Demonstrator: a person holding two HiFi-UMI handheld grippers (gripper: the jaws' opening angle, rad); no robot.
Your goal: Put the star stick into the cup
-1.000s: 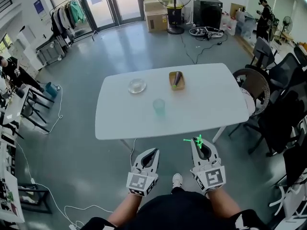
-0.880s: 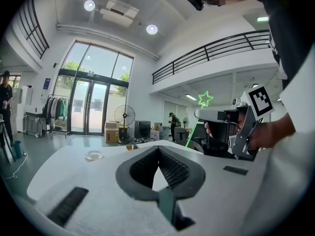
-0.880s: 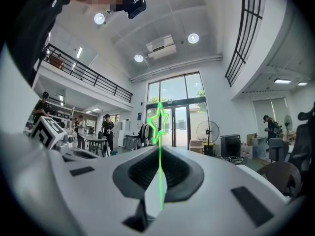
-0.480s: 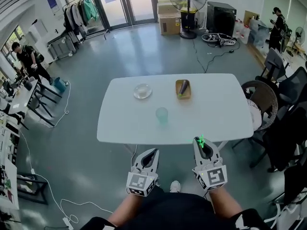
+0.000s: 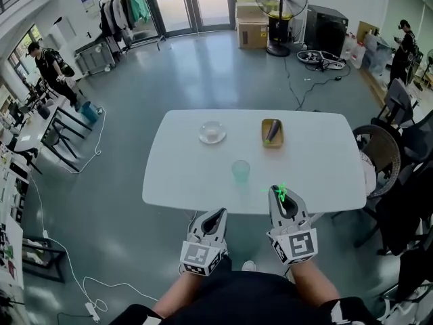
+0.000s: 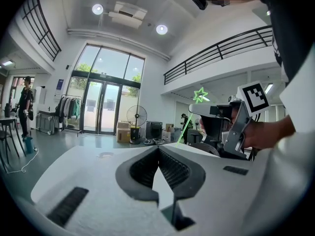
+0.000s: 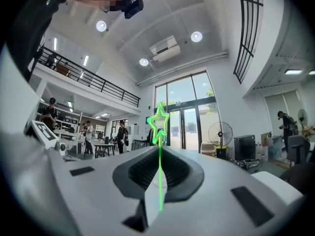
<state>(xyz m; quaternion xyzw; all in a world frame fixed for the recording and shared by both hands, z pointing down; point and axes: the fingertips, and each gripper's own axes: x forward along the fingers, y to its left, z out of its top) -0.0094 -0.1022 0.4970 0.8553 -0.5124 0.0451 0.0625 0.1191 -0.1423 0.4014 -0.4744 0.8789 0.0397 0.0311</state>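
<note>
The right gripper [image 5: 284, 203] is clenched on the star stick [image 5: 282, 192], which runs along its jaws with the star outward, the cup [image 5: 240, 170] stands ahead and leftward on the table [image 5: 183, 175], and the left gripper [image 5: 215, 217] is closed and empty

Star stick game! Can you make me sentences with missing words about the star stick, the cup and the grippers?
1. The right gripper is shut on the star stick, whose colour is ___.
2. The left gripper holds ___.
3. The cup stands on the table, which is ___ in colour.

Missing words: green; nothing; white.
</note>
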